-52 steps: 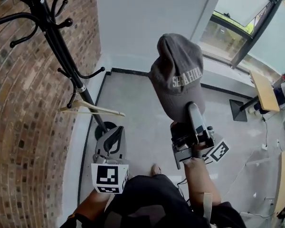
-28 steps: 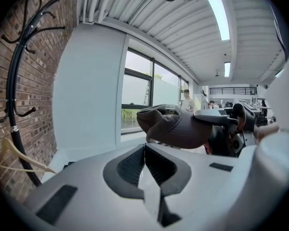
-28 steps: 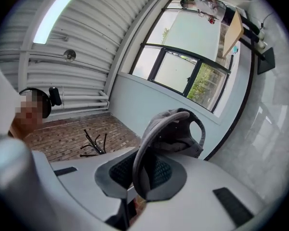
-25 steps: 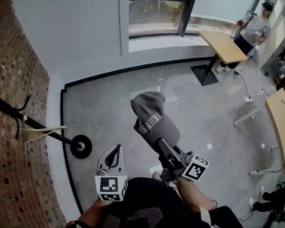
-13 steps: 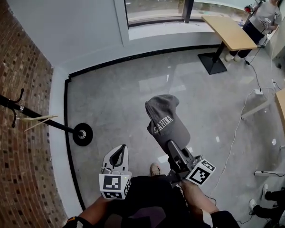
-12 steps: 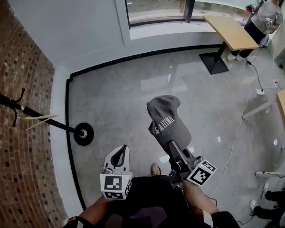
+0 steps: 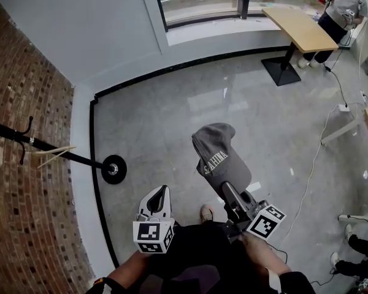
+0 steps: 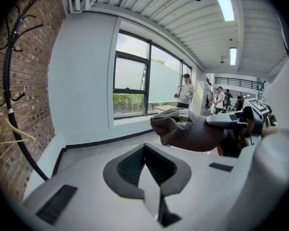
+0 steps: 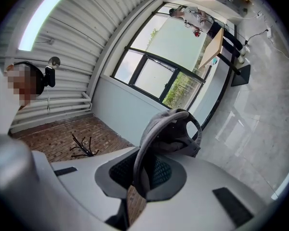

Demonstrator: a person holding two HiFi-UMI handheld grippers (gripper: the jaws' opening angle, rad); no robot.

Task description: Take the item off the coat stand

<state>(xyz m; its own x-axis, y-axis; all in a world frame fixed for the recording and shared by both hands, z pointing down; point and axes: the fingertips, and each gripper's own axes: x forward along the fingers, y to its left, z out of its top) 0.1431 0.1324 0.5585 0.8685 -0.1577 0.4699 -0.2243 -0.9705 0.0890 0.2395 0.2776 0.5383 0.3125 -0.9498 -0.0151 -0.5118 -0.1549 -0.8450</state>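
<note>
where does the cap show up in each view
Head view: the cap is just right of centre, held up by the right gripper.
Left gripper view: the cap is right of centre, at mid height.
Right gripper view: the cap is at centre, its brim clamped between the jaws.
Shared landmark: the coat stand, at the left in the head and left gripper views, lower left in the right gripper view.
</note>
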